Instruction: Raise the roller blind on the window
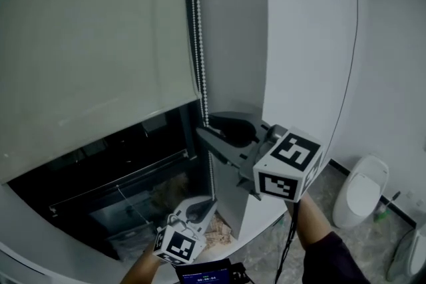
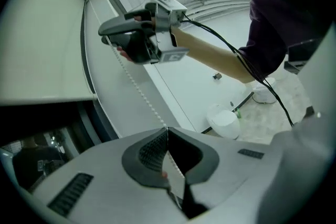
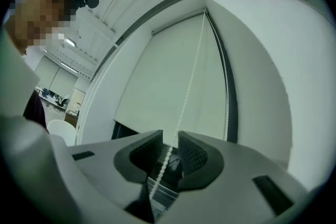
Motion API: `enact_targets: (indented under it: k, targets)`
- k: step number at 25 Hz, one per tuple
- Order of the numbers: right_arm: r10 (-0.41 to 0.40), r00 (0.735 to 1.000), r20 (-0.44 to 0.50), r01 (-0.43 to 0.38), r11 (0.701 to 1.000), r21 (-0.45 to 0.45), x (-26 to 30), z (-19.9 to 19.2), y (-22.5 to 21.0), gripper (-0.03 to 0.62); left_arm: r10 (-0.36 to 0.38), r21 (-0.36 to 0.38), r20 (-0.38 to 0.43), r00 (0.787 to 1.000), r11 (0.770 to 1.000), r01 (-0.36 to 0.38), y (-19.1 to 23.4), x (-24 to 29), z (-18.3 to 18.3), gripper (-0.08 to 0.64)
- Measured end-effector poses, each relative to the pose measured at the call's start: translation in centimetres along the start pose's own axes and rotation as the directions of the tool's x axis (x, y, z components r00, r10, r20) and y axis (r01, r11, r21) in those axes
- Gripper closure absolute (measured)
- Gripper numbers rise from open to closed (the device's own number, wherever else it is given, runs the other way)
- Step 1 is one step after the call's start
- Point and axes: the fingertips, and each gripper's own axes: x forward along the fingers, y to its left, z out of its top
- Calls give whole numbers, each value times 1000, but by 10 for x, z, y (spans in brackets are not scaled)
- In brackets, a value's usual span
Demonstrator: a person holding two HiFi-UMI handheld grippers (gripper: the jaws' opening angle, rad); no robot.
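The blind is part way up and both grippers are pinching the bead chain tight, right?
Not quite. Only the left gripper pinches the bead chain. The right gripper has its jaws apart, and the chain just passes between them without being squeezed, as the right gripper view shows. The blind is part way up.

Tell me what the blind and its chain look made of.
The blind looks like pale matte fabric: it hangs flat with no shine, weave too fine to see. The chain is a string of small round whitish beads, slightly glossy: probably plastic, though metal cannot be ruled out.
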Motion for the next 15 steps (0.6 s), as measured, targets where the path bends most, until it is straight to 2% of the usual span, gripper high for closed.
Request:
enact_targets:
  k: [2,3,5,9,11,14,15]
  targets:
    - [-29,1000,2,29,998,-48,4,8,-2,520,-10,-28,-9,1000,1000,10,-4,0,-8,546]
    - [-45,999,1,45,996,-77,4,9,-2,556,-9,-45,-8,1000,999,9,-3,-1,-10,546]
    - [-88,996,9,88,985,-150,4,10,-2,581,-9,-90,6,1000,996,10,2,-5,-11,546]
    - [-190,982,9,183,930,-318,4,8,3,583,-12,-159,52,999,987,20,16,-11,-10,545]
    - [-201,980,-9,184,913,-363,5,3,5,583,11,-207,87,996,978,7,28,-18,-2,545]
    - [-192,980,-53,153,898,-413,8,-14,11,583,68,-335,144,987,942,-16,52,-30,27,545]
    - [-183,981,-67,139,897,-420,9,-21,14,583,84,-348,161,983,937,-23,62,-34,37,544]
